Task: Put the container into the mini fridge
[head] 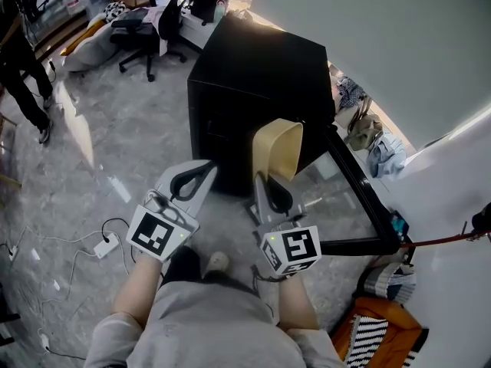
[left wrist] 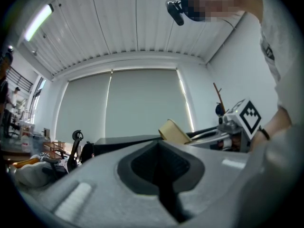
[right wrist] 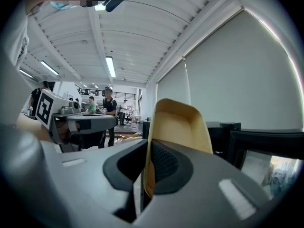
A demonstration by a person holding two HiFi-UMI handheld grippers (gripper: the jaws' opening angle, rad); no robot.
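A tan, open container [head: 280, 149] [right wrist: 179, 132] is held up in front of the black mini fridge [head: 257, 79], its rim clamped in my right gripper [head: 272, 188] [right wrist: 145, 167], which is shut on it. The fridge door [head: 354, 198] stands swung open to the right, with its glass panel facing up. My left gripper [head: 188, 182] [left wrist: 159, 170] hangs to the left of the container, level with it, jaws shut with nothing between them. In the left gripper view the container [left wrist: 175, 132] shows just past the jaws, with the right gripper beside it.
An office chair [head: 149, 33] and bags stand on the grey floor beyond the fridge. Cables and a white power strip [head: 106, 244] lie at the lower left. Clothes [head: 367, 140] are piled by the white wall on the right. An orange crate [head: 383, 332] sits at the lower right.
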